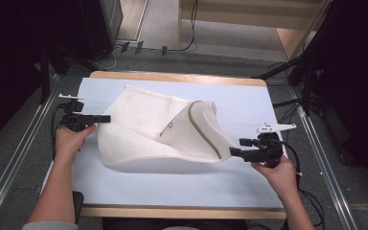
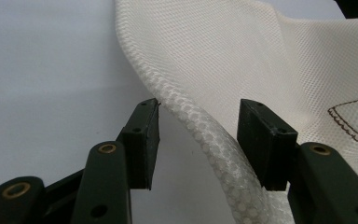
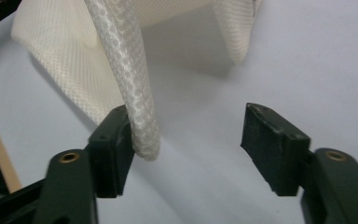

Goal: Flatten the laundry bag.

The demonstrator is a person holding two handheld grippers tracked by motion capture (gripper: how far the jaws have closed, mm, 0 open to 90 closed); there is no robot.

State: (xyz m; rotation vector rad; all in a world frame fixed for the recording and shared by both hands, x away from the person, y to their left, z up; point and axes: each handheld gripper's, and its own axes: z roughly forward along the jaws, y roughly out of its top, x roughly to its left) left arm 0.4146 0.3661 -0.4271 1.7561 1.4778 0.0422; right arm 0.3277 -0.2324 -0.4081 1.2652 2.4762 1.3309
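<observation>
A cream mesh cloth (image 1: pixel 148 134) with a brown stitched trim lies bunched in the middle of the pale table mat (image 1: pixel 172 184). My left gripper (image 1: pixel 106 118) is at the cloth's left edge. In the left gripper view it (image 2: pixel 198 121) stands open, and the cloth's rolled hem (image 2: pixel 214 144) runs through the gap between the jaws. My right gripper (image 1: pixel 232 152) is at the cloth's drawn-out right corner. It (image 3: pixel 189 121) is open too, and the rolled hem (image 3: pixel 137 112) leans against the inner face of its left jaw. A brown stitched mark (image 2: pixel 352 116) shows on the mesh.
The mat covers a wooden table (image 1: pixel 182 212). Metal rails (image 1: pixel 323 167) run along both sides of it. Cables (image 1: pixel 287 108) trail on the floor at the right. Dark stands (image 1: pixel 311 62) and a wooden shelf (image 1: pixel 249 19) are behind the table.
</observation>
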